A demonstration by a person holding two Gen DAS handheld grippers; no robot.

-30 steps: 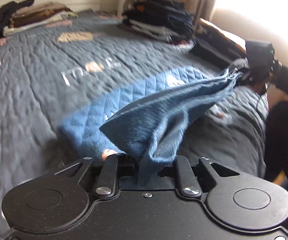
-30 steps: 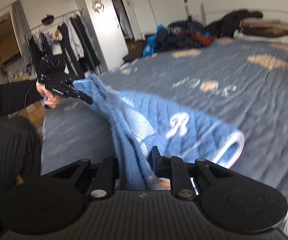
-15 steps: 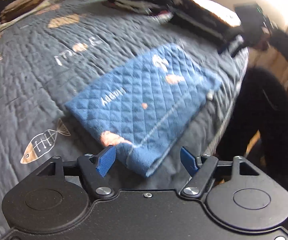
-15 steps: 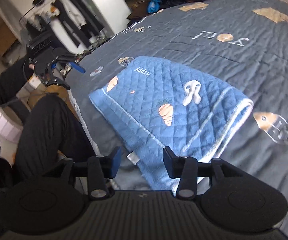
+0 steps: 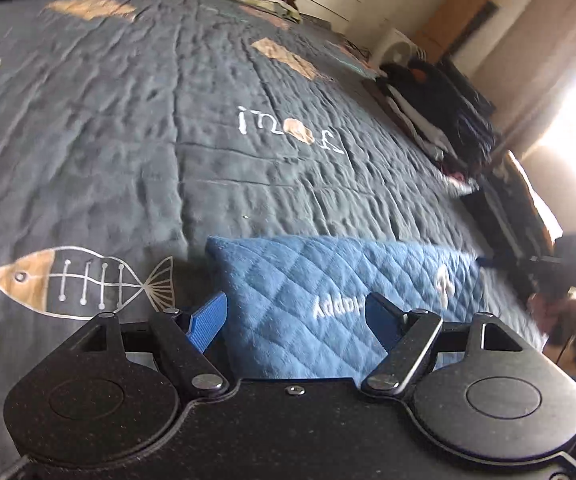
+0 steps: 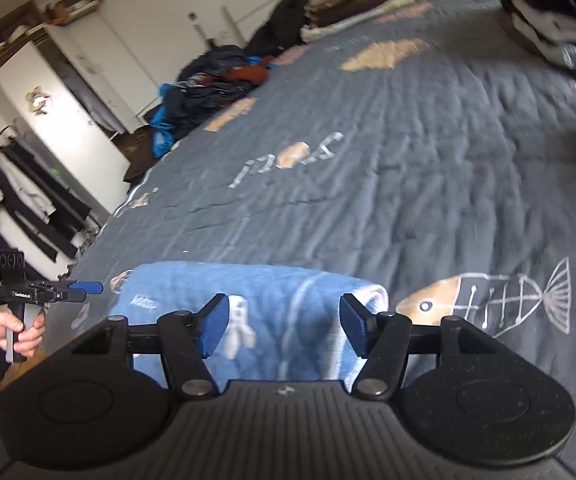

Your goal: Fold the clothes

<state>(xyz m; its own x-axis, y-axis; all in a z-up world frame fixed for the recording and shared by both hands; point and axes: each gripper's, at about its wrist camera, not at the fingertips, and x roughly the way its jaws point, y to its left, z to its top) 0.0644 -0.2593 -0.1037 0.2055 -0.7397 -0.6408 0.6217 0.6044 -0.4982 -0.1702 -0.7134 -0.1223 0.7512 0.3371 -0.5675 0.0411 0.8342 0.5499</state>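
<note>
A blue quilted garment (image 5: 328, 280) with white lettering lies folded flat on the grey bedspread (image 5: 167, 140), near the bed's front edge. My left gripper (image 5: 296, 316) hovers over one end of it, jaws opening, pads clear of the cloth. In the right wrist view the same garment (image 6: 271, 292) lies under my right gripper (image 6: 283, 320), whose jaws are also opening with nothing pressed between them. The left gripper (image 6: 83, 288) shows at that view's left edge, held by a hand (image 6: 19, 328). The right gripper (image 5: 568, 256) appears far right in the left wrist view.
A stack of folded dark clothes (image 5: 440, 112) sits at the far right of the bed. A pile of unfolded clothes (image 6: 215, 88) lies at the bed's far end. A fish print (image 5: 79, 280) marks the bedspread beside the garment. A wardrobe (image 6: 71, 92) stands to the left.
A second ago both grippers held the garment's corners up off the bed. Both have let go, the garment now lies flat and folded, and both cameras have rolled and come in low over it.
</note>
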